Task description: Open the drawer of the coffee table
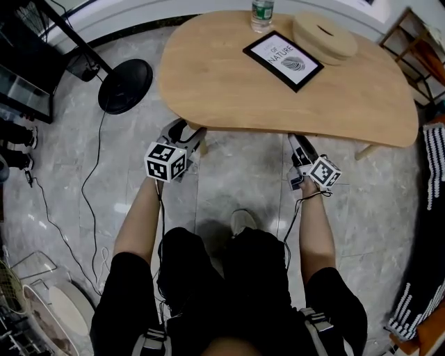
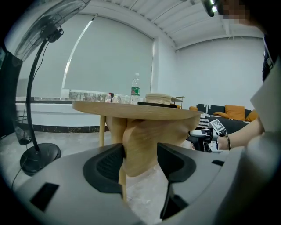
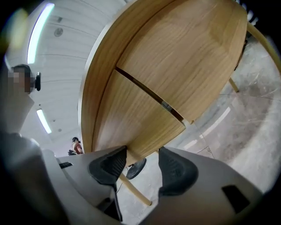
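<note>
The oval wooden coffee table (image 1: 229, 97) stands in front of me, and both grippers reach under its near edge. My left gripper (image 1: 189, 132) points at the drawer (image 2: 145, 136), a rounded wooden body below the tabletop. Its jaws (image 2: 141, 162) stand wide around the drawer's lower corner, and I see no firm press. My right gripper (image 1: 297, 142) is further right along the same edge. In the right gripper view, the drawer's wooden underside (image 3: 131, 123) comes down between the jaws (image 3: 142, 165), which stand apart with the corner close to both pads.
On the tabletop stand a water bottle (image 1: 262, 14), a framed print (image 1: 283, 60) and a round wooden box (image 1: 324, 36). A floor fan's black base (image 1: 125, 85) and its cable lie at the left. A striped cloth (image 1: 424, 229) is at the right. My knees are close behind the grippers.
</note>
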Available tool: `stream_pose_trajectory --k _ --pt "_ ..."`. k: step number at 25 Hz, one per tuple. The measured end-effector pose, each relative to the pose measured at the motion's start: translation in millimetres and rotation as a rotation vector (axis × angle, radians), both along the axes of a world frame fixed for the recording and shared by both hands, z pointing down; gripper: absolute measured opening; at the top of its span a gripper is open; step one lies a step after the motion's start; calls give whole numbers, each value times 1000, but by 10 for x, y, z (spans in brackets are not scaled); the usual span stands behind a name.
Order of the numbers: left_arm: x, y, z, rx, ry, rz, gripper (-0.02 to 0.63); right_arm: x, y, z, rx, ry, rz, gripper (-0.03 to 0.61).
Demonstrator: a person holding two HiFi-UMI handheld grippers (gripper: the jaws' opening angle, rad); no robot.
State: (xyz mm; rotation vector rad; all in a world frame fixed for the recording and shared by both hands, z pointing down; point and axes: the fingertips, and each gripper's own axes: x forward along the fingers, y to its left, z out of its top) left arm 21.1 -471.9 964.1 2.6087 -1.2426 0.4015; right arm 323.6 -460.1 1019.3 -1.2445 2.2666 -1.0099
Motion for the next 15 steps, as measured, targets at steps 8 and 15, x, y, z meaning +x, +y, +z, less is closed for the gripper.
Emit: stream_pose_trajectory --k 8,15 --pt "-20 -50 22 1 -11 8 232 -19 6 0 -19 -9 -19 225" --pt "-52 206 30 -5 -50 36 213 -34 221 0 -36 -2 -28 225"
